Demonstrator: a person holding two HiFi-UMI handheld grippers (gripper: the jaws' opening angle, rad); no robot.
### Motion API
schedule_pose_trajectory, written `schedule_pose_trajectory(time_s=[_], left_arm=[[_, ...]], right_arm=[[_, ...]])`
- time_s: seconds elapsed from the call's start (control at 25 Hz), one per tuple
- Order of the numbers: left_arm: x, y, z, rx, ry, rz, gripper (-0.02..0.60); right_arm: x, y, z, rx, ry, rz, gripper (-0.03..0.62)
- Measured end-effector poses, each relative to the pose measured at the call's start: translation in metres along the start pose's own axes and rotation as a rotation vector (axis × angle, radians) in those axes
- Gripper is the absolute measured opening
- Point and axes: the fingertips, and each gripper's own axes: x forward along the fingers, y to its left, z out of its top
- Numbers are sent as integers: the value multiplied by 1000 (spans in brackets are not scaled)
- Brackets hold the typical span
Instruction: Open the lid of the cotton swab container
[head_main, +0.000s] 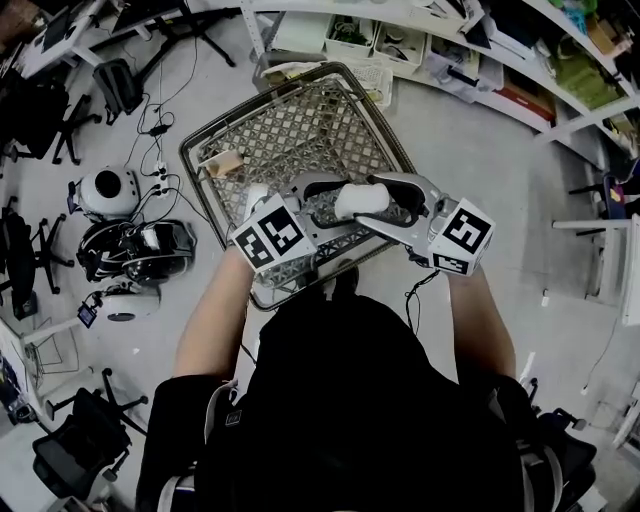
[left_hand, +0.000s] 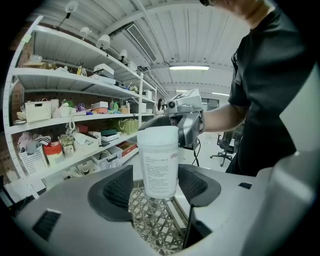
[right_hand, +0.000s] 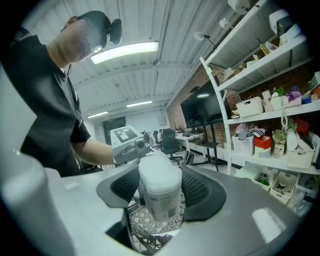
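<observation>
in the head view the left gripper (head_main: 315, 205) and right gripper (head_main: 388, 205) met over a wire basket (head_main: 300, 130), with the white cotton swab container (head_main: 360, 198) held in the air between them.

in the left gripper view the container (left_hand: 158, 160) stood upright between jaws spread wide, and the pads did not press on it.

in the right gripper view the jaws were clamped on the container (right_hand: 160, 197) just under its lid (right_hand: 160, 172), which looked closed.

judging from this, the left jaws needed to close squarely on the lower body, clear of the lid. only then could the right gripper shift onto the lid and work it off without the container slipping.
</observation>
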Motion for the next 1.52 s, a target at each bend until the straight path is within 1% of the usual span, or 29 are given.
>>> schedule_pose_trajectory(time_s=[0.12,0.24,0.32,0.36,0.56,0.64,0.76,0.92,1.0,1.12,1.2,1.28,1.4,1.52], left_arm=[[6,-9,-5,7,6,-32,272],[15,-20,-12,32,30,-71,272],[19,-25,-18,46,41,-93,264],[19,-28,-21,51,45,-105,225],[22,-34,-28,72,49,-169,216],[25,-34,-31,76,54,-180,215],[27,-30,-34,55,59,-177,216],[25,-24,-32,48,39,-173,218],[23,-23,-31,58,35,-178,218],[23,-25,-33,99,60,-195,215],[24,-28,-35,134,84,-208,213],[24,-31,-35,148,84,-223,213],[22,-33,-34,139,63,-239,212],[21,-33,-36,137,61,-243,212]], right_arm=[[-2,4,-4,6,-7,-1,268],[-3,10,-6,21,-21,5,268],[0,12,-12,26,-7,7,268],[1,13,-15,29,6,9,270],[-1,15,-26,44,57,25,273],[-1,14,-30,39,63,13,273],[2,9,-31,22,56,-22,270],[7,7,-28,3,54,-47,268],[8,8,-27,-6,61,-50,268],[10,12,-24,11,73,-60,265],[10,14,-25,21,88,-52,264],[8,16,-25,37,94,-35,261],[7,18,-25,64,94,-12,260],[5,15,-34,77,105,14,261]])
